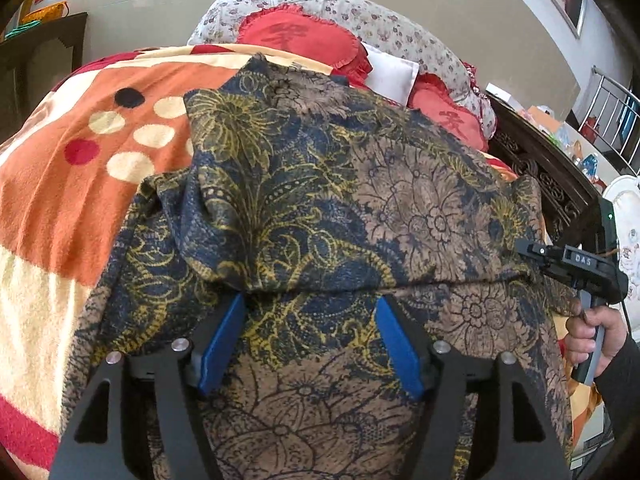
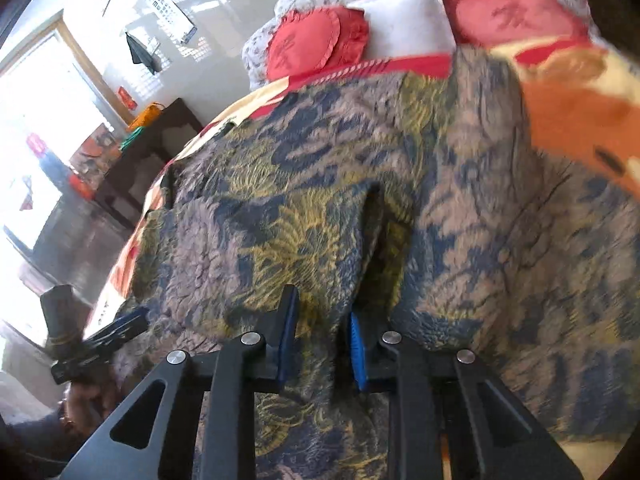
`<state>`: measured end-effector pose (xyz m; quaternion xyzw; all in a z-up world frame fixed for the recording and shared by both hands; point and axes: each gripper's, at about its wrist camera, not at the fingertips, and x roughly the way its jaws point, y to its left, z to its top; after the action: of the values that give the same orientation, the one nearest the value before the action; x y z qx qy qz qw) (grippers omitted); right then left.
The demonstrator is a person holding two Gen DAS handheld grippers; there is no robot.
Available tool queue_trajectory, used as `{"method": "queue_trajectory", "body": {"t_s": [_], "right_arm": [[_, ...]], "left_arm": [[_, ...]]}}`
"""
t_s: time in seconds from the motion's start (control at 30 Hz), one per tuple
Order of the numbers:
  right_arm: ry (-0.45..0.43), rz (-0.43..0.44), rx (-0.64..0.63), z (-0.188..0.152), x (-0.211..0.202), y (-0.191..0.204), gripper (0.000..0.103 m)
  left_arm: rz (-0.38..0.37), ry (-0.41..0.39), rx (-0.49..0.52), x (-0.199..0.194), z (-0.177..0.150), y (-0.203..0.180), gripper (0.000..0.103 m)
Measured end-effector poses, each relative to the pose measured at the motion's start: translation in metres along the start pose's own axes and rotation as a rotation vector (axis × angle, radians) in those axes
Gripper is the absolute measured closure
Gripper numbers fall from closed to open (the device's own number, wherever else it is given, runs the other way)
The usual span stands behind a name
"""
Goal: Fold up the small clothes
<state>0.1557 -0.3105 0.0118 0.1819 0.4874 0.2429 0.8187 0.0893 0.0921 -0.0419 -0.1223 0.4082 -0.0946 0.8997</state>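
Two hand-held grippers work the patterned garment [image 1: 320, 200] on the bed [image 1: 60, 208]: left hand-held gripper [image 1: 310, 308] gapes wide over its fold, right hand-held gripper [image 2: 322, 320] pinches a ridge of cloth.

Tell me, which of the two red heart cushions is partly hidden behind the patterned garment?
In the left wrist view, the lower right red heart cushion: the patterned garment covers its lower edge. The other red heart cushion, left of the white pillow, shows nearly whole.
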Motion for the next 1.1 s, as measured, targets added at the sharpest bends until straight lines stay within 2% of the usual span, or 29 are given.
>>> {"method": "queue_trajectory", "body": {"t_s": [0.03,0.17,0.37,0.43,0.57,0.63,0.73,0.83,0.87,0.9,0.93,0.97,1.07,1.1], "right_arm": [[-0.009,0.001,0.029,0.0,-0.002,-0.004,0.103],[-0.027,0.0,0.183,-0.003,-0.009,-0.024,0.103],[0.001,-0.147,0.235,-0.016,-0.036,-0.022,0.103],[0.01,-0.213,0.192,-0.019,-0.042,-0.018,0.103],[0.003,-0.216,0.17,-0.021,-0.039,-0.016,0.103],[-0.002,-0.216,0.17,-0.018,-0.044,-0.014,0.103],[-0.1,-0.288,0.085,-0.014,-0.077,0.008,0.102],[-0.198,-0.353,-0.013,-0.014,-0.102,0.028,0.096],[-0.229,-0.344,-0.045,-0.011,-0.105,0.036,0.096],[-0.237,-0.326,-0.07,-0.009,-0.103,0.043,0.096],[-0.235,-0.314,-0.093,-0.008,-0.097,0.048,0.096],[-0.227,-0.321,-0.111,-0.006,-0.087,0.053,0.096],[-0.178,-0.326,-0.103,-0.001,-0.044,0.049,0.096],[-0.131,-0.383,-0.088,-0.002,-0.021,0.041,0.096]], "left_arm": [[-0.002,0.0,-0.001,0.0,0.0,0.0,0.031],[-0.002,0.0,-0.001,0.002,0.001,0.001,0.031],[-0.009,-0.005,-0.004,0.002,0.0,0.001,0.031],[-0.008,-0.011,-0.004,0.0,0.0,0.001,0.031],[-0.003,-0.048,-0.024,-0.012,0.003,0.004,0.031],[-0.009,-0.097,-0.056,-0.024,0.011,0.009,0.031],[-0.006,-0.156,-0.09,-0.031,0.035,0.017,0.027],[0.027,-0.163,-0.066,-0.015,0.066,0.014,0.027],[0.035,-0.156,-0.063,-0.003,0.077,0.013,0.03],[0.052,-0.149,-0.063,0.006,0.085,0.013,0.048],[0.098,-0.132,-0.052,0.021,0.093,0.012,0.06],[0.129,-0.112,-0.046,0.031,0.095,0.012,0.075],[0.192,0.008,-0.025,0.073,0.093,0.018,0.078],[0.192,0.002,-0.015,0.076,0.091,0.019,0.078]]}}
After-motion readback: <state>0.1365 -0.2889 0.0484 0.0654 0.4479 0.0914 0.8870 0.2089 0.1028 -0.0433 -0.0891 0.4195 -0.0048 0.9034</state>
